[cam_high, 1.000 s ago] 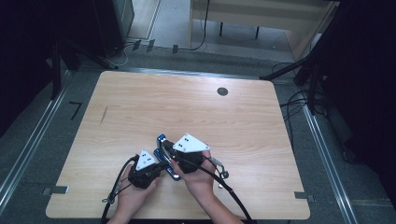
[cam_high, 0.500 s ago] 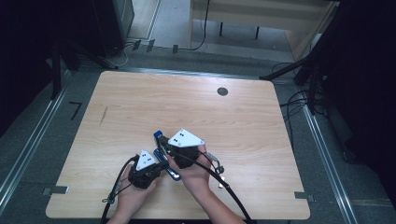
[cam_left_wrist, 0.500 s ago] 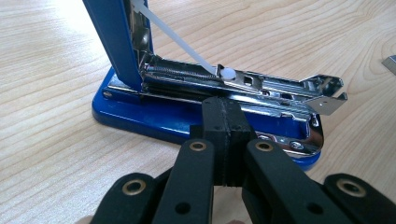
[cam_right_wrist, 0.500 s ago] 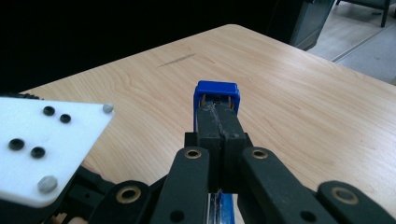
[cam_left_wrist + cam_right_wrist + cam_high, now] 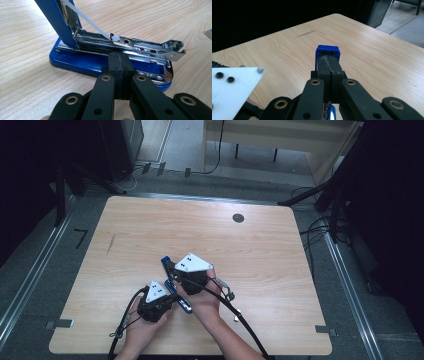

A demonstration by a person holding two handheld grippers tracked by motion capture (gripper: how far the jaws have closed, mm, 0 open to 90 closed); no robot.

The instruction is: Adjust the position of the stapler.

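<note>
Resting at the near edge of the light wooden counter (image 5: pixel 260 250), the blue metal stapler (image 5: pixel 75 60) lies hinged open, chrome staple channel (image 5: pixel 140 47) exposed. Left hand-held gripper (image 5: pixel 118 62), jaws pressed together and empty, steadies the base. Right hand-held gripper (image 5: pixel 329 65), jaws likewise closed, has tilted the blue lid (image 5: pixel 327 50) further back than a second ago. Judgement: magazine now accessible; loading or clearing staples comes next.

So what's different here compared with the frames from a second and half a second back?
The right gripper, jaws shut against the stapler's blue top arm, has swung that arm a little further up and toward the table's far left. The left gripper stayed put, shut, against the open stapler beside its metal staple channel. The base has not shifted on the table.
</note>
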